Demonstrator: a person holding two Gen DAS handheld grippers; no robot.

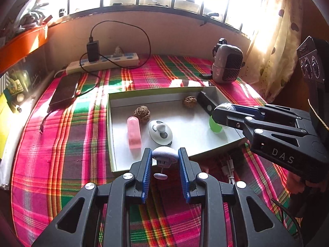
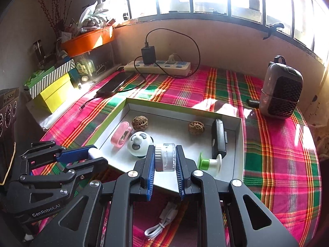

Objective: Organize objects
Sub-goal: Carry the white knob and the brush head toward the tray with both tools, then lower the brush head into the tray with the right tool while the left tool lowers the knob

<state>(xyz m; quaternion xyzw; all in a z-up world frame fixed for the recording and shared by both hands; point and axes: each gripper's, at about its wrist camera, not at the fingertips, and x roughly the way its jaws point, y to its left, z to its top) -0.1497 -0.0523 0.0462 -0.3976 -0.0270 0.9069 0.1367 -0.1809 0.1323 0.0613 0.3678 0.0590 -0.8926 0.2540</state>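
Over tray's near rim [image 1: 213, 151], left gripper [image 1: 165, 159] jaws clamping lilac toy [image 1: 164, 154], right gripper [image 2: 165, 157] jaws clamping seemingly clear jar [image 2: 165, 157].

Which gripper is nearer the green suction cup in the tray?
Right. The right gripper hovers right beside the green suction cup; the left gripper sits at the tray's opposite near corner.

A white tray [image 2: 239, 144] holds two walnuts [image 2: 139, 123], a pink clip [image 2: 121, 135], a panda toy [image 2: 138, 144] and perhaps a green suction hook [image 2: 207, 162].
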